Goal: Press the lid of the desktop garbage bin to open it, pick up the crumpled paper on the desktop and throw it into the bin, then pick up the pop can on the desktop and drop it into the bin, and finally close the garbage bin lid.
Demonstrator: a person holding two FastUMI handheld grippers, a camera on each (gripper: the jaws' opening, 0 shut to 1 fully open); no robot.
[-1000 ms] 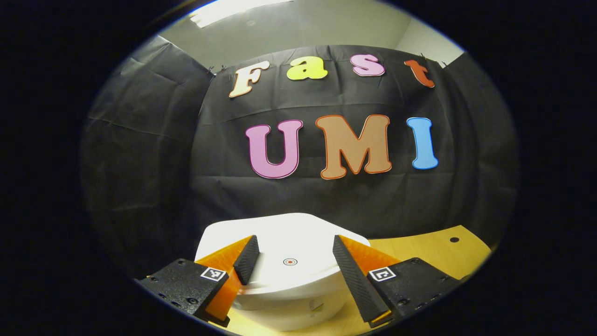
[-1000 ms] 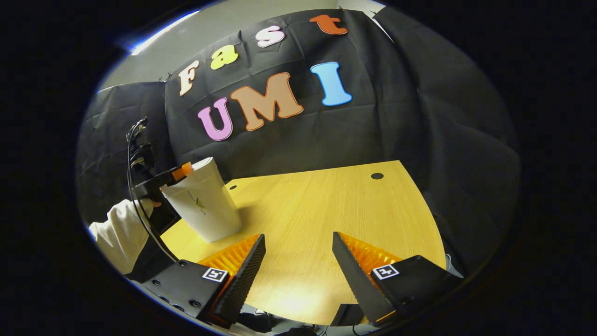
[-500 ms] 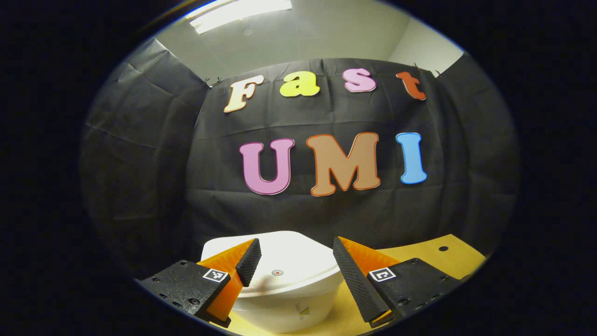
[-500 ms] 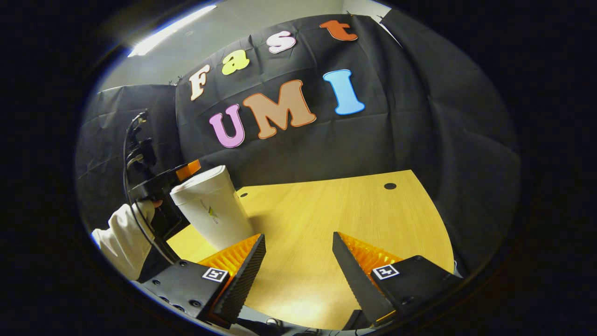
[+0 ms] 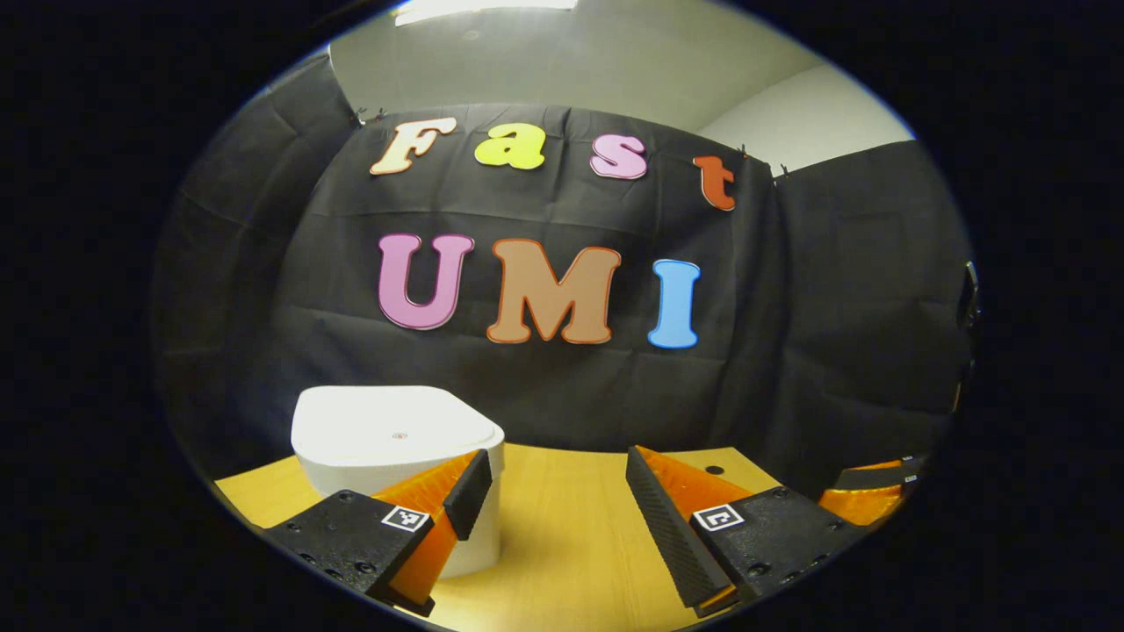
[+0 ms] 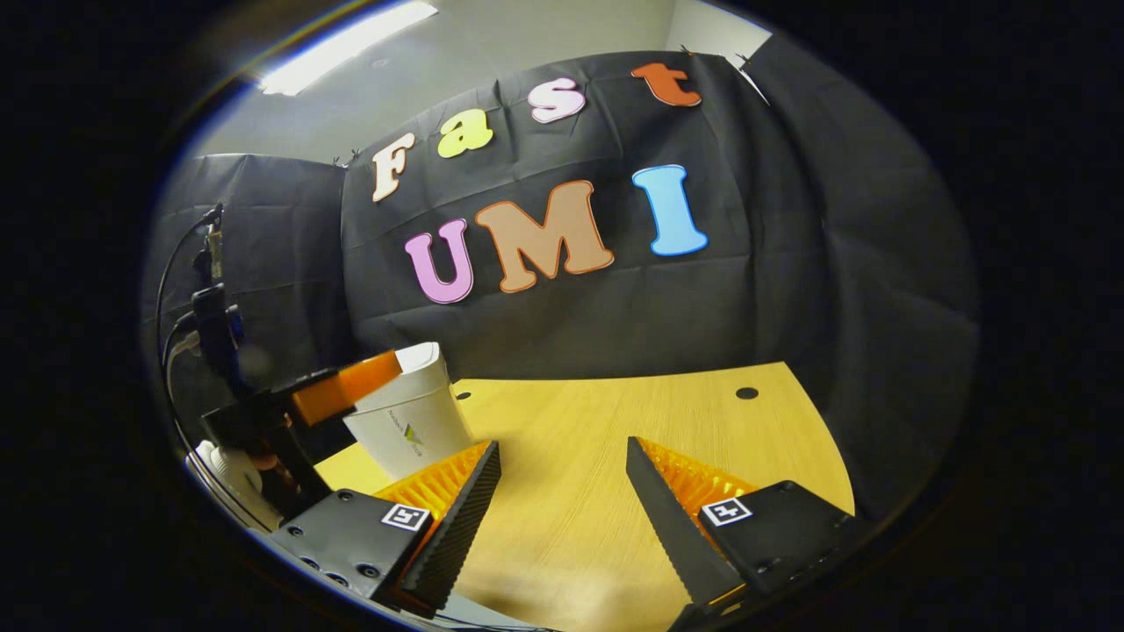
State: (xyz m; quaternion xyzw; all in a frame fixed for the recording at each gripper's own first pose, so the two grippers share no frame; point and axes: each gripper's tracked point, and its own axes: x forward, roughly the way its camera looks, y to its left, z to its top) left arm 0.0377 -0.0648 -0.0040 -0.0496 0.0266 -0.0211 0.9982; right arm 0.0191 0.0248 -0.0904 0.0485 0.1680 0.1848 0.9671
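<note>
The white desktop bin (image 5: 395,439) stands on the wooden table with its lid down; a small round mark shows on the lid (image 5: 399,435). My left gripper (image 5: 555,478) is open and holds nothing, with its left finger in front of the bin's right side. In the right gripper view the bin (image 6: 413,421) is at the left, and the left gripper (image 6: 342,395) hangs beside its top, held by a hand (image 6: 237,465). My right gripper (image 6: 562,456) is open over bare table, holding nothing.
The wooden table (image 6: 615,439) runs to a curved far edge with a cable hole (image 6: 747,392). Black cloth walls close in behind and on both sides. Cables (image 6: 202,290) hang at the far left. The right gripper (image 5: 869,496) shows at the right edge of the left gripper view.
My left gripper has come off the bin's lid and swung right, so the bin now sits to its left. The right gripper's view has tilted up a little.
</note>
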